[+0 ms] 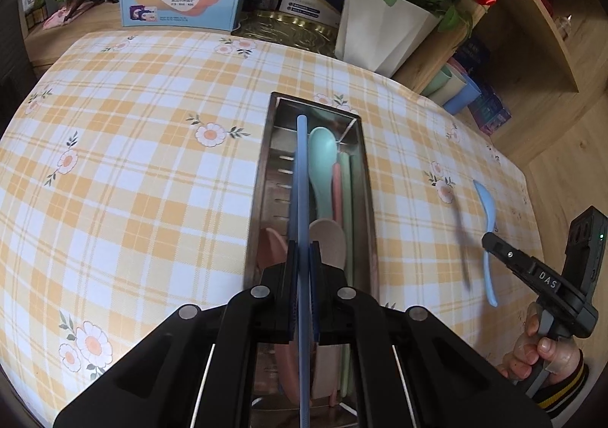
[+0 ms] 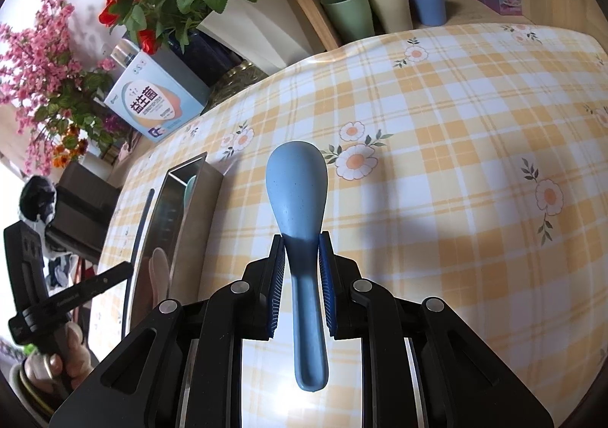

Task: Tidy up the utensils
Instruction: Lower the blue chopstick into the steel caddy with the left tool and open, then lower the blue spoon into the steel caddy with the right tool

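Two utensils are in my claws: my left gripper (image 1: 303, 261) pinches a blue chopstick (image 1: 301, 177) above the metal tray (image 1: 266, 177); my right gripper (image 2: 301, 268) grips a blue spoon (image 2: 296, 192) beside that tray. Next, I reckon, lower and release.

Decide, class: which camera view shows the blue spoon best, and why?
The right wrist view: the blue spoon fills the centre, bowl and handle clear, clamped in the right claw. The left wrist view shows it only small and edge-on at the right.
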A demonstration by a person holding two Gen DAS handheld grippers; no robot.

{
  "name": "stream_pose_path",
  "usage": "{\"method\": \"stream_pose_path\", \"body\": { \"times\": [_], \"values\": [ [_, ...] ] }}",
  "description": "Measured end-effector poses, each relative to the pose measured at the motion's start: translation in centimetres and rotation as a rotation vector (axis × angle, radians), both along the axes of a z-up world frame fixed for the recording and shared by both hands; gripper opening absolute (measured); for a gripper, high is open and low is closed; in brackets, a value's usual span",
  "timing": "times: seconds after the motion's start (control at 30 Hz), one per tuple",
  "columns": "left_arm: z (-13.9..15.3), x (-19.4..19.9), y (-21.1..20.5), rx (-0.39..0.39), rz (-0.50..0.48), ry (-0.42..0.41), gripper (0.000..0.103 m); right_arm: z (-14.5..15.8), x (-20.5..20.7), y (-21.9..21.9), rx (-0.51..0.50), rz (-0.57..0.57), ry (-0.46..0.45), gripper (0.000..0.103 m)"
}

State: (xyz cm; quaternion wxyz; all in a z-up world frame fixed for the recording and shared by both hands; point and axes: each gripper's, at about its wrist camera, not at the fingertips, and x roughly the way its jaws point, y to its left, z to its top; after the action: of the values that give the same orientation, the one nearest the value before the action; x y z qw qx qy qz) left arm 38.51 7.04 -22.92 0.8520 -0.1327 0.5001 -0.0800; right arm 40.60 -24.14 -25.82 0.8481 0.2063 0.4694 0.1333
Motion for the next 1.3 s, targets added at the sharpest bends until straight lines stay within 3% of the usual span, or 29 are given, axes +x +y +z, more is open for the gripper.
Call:
{"method": "stream_pose_path", "body": {
  "times": [0.4, 1.3],
  "values": [
    [-0.8, 1.7, -3.4, -0.020, -0.051, 0.007, 0.006, -0.3, 0.0, -0.8, 0.001, -0.020, 0.008, 0.018],
    [-2.5, 2.5, -3.4, -0.019, -0.088, 0.080, 0.006, -0.3, -0.2, -1.8, 0.006, -0.045, 0.013, 0.018]
  ]
}}
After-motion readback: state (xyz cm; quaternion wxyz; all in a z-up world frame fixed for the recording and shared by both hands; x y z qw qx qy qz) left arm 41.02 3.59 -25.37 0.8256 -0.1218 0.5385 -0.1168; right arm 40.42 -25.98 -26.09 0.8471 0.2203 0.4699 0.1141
